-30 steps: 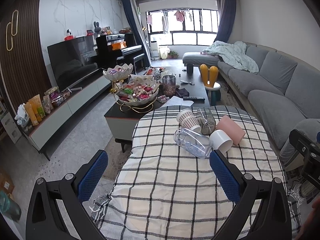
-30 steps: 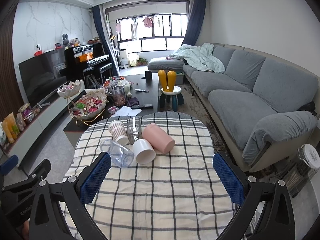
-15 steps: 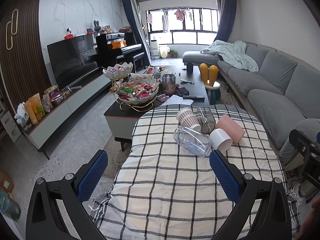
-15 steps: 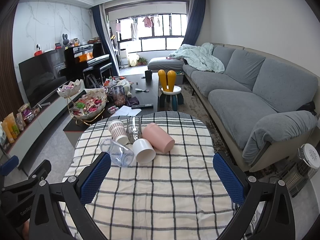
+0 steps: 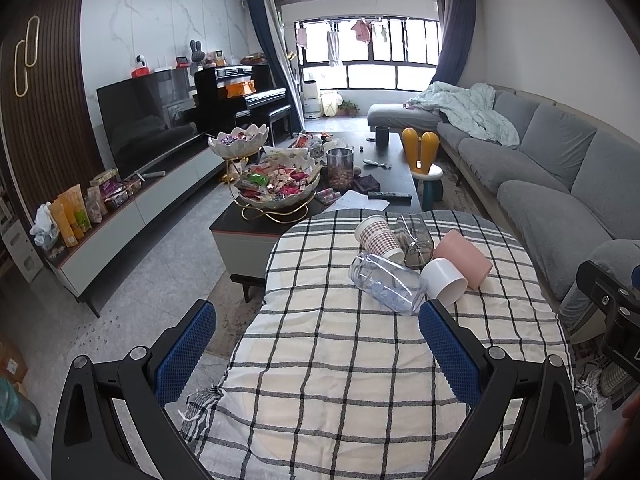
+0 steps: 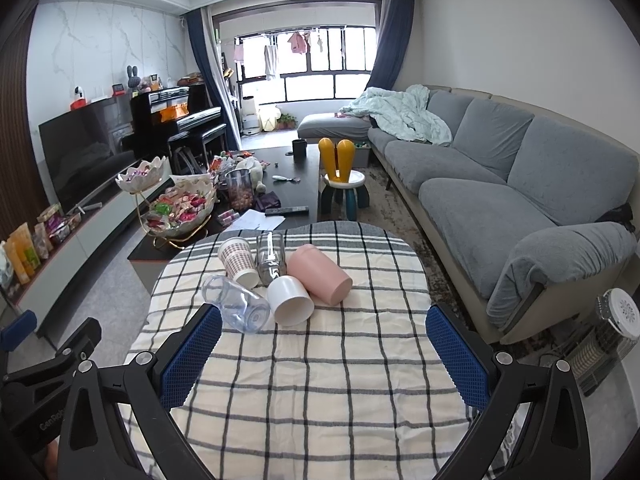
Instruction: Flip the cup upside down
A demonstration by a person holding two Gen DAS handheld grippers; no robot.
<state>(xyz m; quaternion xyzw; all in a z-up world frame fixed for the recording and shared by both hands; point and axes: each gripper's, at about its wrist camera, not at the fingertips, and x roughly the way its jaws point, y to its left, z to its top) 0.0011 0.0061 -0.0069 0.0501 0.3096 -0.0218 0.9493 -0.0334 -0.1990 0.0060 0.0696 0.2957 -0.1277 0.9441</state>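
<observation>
Several cups lie on their sides in a cluster on the checked tablecloth [image 5: 340, 368]: a clear plastic cup [image 5: 386, 283], a white cup [image 5: 445, 280], a pink cup [image 5: 464, 258], a patterned paper cup [image 5: 378, 238] and a clear glass [image 5: 414, 236]. In the right wrist view they are the clear plastic cup [image 6: 236, 302], white cup [image 6: 290, 300], pink cup [image 6: 320, 272], paper cup [image 6: 238, 260] and glass [image 6: 270, 254]. My left gripper [image 5: 316, 344] is open and empty, short of the cluster. My right gripper [image 6: 324, 350] is open and empty, also short of it.
The round table [image 6: 320, 400] ends just beyond the cups. A dark coffee table [image 5: 304, 200] with snack bowls stands behind it. A grey sofa [image 6: 500, 184] runs along the right. A TV cabinet [image 5: 120, 216] is on the left. A heater [image 6: 608, 332] sits low right.
Both grippers stay open and almost still; the view of the cups has shifted only slightly.
</observation>
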